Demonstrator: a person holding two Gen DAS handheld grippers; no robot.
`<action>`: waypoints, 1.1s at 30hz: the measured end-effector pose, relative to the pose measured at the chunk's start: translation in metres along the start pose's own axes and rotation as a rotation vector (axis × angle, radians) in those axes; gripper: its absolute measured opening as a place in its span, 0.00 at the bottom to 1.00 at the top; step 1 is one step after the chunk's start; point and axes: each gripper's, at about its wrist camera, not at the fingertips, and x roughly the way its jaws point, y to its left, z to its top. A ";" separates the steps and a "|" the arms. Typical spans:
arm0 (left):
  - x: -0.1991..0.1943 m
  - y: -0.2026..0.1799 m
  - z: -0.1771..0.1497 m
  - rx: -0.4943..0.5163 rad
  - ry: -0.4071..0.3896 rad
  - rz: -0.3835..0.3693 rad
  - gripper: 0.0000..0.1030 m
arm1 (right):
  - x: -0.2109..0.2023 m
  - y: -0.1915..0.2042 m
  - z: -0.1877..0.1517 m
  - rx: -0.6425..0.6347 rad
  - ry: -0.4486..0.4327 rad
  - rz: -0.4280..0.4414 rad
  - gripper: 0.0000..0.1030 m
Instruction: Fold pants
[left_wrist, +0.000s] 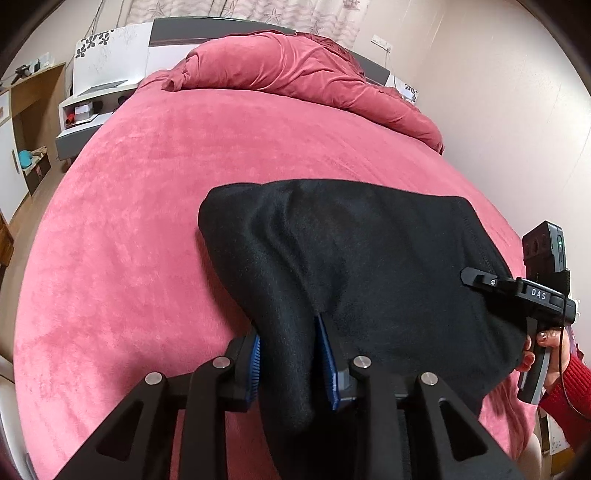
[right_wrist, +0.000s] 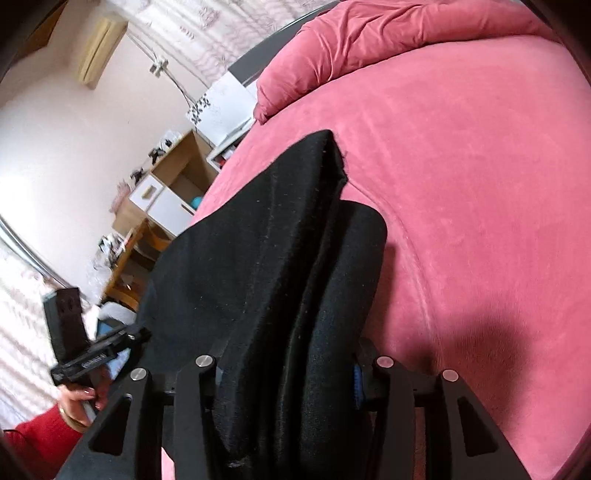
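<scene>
The black pants (left_wrist: 369, 266) hang between my two grippers above the pink bed (left_wrist: 147, 229). My left gripper (left_wrist: 291, 354) is shut on a thick bunch of the black cloth between its blue pads (left_wrist: 327, 358). My right gripper (right_wrist: 288, 369) is shut on another bunch of the pants (right_wrist: 266, 258), which drapes over its fingers and hides the pads. The right gripper also shows in the left wrist view (left_wrist: 517, 291) at the right edge of the cloth. The left gripper shows in the right wrist view (right_wrist: 99, 354) at the left.
A rumpled red duvet (left_wrist: 295, 70) lies at the head of the bed. A white nightstand (left_wrist: 88, 110) and wooden shelves (right_wrist: 173, 184) stand beside the bed. A wall (left_wrist: 498, 110) runs along the bed's right side.
</scene>
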 end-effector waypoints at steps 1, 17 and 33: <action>0.001 0.000 0.000 -0.002 -0.006 -0.001 0.28 | -0.001 -0.001 -0.003 -0.002 -0.003 0.000 0.45; 0.015 0.053 -0.010 -0.233 0.105 -0.238 0.56 | 0.006 -0.004 0.011 0.002 0.042 0.002 0.45; -0.023 0.058 0.018 -0.178 -0.016 -0.204 0.25 | 0.028 0.007 0.041 0.029 0.003 0.040 0.44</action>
